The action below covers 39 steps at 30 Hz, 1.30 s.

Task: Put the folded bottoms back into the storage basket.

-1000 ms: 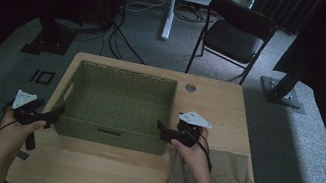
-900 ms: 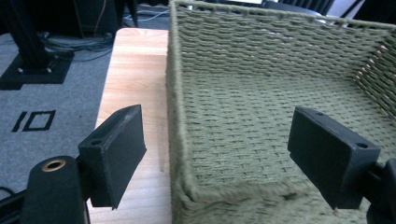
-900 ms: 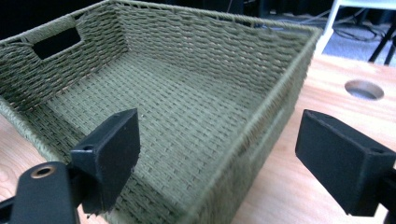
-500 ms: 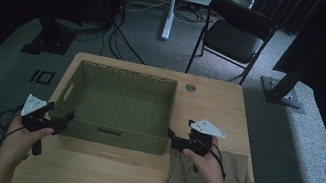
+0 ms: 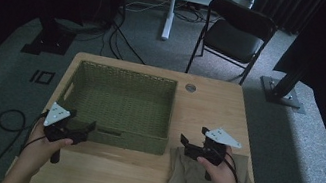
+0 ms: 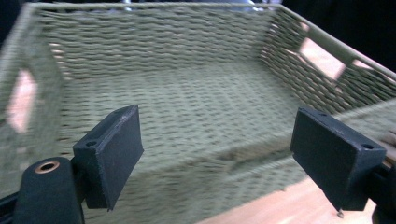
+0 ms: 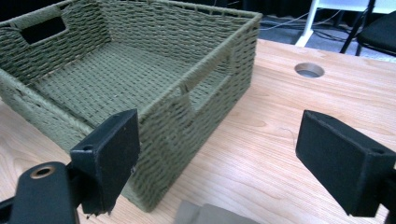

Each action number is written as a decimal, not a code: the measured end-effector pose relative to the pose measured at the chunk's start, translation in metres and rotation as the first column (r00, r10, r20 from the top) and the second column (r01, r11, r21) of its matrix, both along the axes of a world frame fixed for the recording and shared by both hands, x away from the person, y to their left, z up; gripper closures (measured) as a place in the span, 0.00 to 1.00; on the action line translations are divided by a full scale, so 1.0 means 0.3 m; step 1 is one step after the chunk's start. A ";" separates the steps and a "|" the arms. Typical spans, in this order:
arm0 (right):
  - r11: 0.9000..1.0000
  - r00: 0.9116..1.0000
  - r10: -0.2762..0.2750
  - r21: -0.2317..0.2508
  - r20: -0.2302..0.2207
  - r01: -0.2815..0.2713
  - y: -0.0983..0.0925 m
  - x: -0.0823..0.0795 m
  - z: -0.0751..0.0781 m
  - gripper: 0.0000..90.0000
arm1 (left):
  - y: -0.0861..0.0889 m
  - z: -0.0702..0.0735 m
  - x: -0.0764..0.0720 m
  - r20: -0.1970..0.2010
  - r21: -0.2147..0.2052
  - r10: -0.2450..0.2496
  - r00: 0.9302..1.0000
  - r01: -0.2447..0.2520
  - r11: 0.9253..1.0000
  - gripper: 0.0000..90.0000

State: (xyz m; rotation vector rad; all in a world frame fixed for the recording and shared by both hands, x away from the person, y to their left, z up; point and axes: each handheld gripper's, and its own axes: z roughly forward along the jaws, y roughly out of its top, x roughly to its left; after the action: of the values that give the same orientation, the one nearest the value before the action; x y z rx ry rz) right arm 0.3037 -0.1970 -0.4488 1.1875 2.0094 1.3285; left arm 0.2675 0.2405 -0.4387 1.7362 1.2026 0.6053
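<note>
Basket (image 5: 120,104): green woven rope, rectangular, low walls, a handle slot cut into each short side; it sits on the left half of the table (image 5: 209,105), its near wall just ahead of my grippers.
Inside the basket: bare woven floor.
Cloth (image 5: 197,176): olive-brown, crumpled, flat on the table at the near right, just right of the basket's near corner, under my right hand.
My left gripper (image 5: 86,128): jaws spread wide, holding nothing, at the basket's near left corner, looking over the rim.
My right gripper (image 5: 184,143): jaws spread wide, holding nothing, just off the basket's near right corner, above the cloth's edge.
Round hole (image 7: 309,70): in the tabletop, far right of the basket.
</note>
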 end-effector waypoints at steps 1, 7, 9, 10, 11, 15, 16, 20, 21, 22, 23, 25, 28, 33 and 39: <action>1.000 1.000 -0.004 -0.003 0.001 0.004 -0.008 -0.002 -0.001 0.15 | -0.015 0.000 -0.006 0.002 -0.003 -0.014 1.000 0.014 1.000 0.19; 1.000 1.000 -0.020 0.023 -0.011 0.020 -0.057 -0.022 -0.009 0.15 | -0.072 -0.001 -0.031 0.014 -0.008 -0.071 0.997 0.071 0.997 0.19; 0.999 1.000 -0.027 0.021 -0.010 0.027 -0.070 -0.030 -0.011 0.15 | -0.085 -0.005 -0.035 0.015 -0.011 -0.074 0.997 0.075 0.997 0.19; 0.999 0.999 -0.032 0.014 -0.006 0.032 -0.078 -0.034 -0.013 0.15 | -0.095 -0.008 -0.037 0.015 -0.009 -0.081 0.997 0.081 0.997 0.19; 0.999 0.999 -0.036 0.009 -0.007 0.036 -0.086 -0.038 -0.016 0.15 | -0.105 -0.012 -0.041 0.011 -0.007 -0.092 0.996 0.092 0.996 0.19; 0.998 0.998 -0.055 -0.001 -0.007 0.055 -0.126 -0.053 -0.029 0.15 | -0.148 -0.024 -0.057 0.029 -0.012 -0.126 0.992 0.127 0.992 0.19; 0.998 0.998 -0.060 -0.003 -0.009 0.060 -0.135 -0.056 -0.032 0.15 | -0.155 -0.027 -0.060 0.032 -0.020 -0.127 0.991 0.128 0.992 0.19; 0.997 0.997 -0.073 -0.009 -0.020 0.073 -0.167 -0.070 -0.050 0.15 | -0.202 -0.049 -0.080 0.026 -0.005 -0.169 0.985 0.169 0.986 0.19; 0.997 0.997 -0.076 -0.009 -0.023 0.076 -0.173 -0.073 -0.055 0.15 | -0.213 -0.054 -0.084 0.021 -0.008 -0.177 0.984 0.178 0.984 0.19; 0.997 0.997 -0.077 -0.013 -0.025 0.077 -0.179 -0.075 -0.059 0.15 | -0.225 -0.060 -0.089 0.018 -0.006 -0.188 0.982 0.188 0.982 0.19; 0.997 0.997 -0.078 -0.014 -0.027 0.077 -0.185 -0.077 -0.064 0.15 | -0.237 -0.065 -0.093 0.010 -0.006 -0.197 0.980 0.197 0.980 0.19; 0.997 0.996 -0.082 -0.007 -0.036 0.081 -0.198 -0.081 -0.072 0.15 | -0.264 -0.075 -0.104 0.003 0.004 -0.220 0.975 0.220 0.975 0.19; 0.996 0.995 -0.091 0.011 -0.049 0.092 -0.220 -0.087 -0.088 0.15 | -0.301 -0.089 -0.114 -0.008 -0.002 -0.252 0.968 0.252 0.968 0.19; 0.995 0.993 -0.102 0.001 -0.054 0.102 -0.252 -0.101 -0.106 0.15 | -0.348 -0.110 -0.115 -0.022 -0.006 -0.281 0.959 0.281 0.960 0.19; 0.993 0.991 -0.119 -0.017 -0.059 0.119 -0.296 -0.119 -0.125 0.15 | -0.390 -0.134 -0.113 -0.037 -0.010 -0.299 0.953 0.299 0.954 0.19</action>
State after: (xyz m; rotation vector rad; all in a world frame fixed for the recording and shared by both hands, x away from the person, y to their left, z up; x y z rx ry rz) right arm 0.2681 -0.2858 -0.4863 1.3336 1.9523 1.2326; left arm 0.2335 0.1236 -0.4788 1.8867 0.9384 0.3882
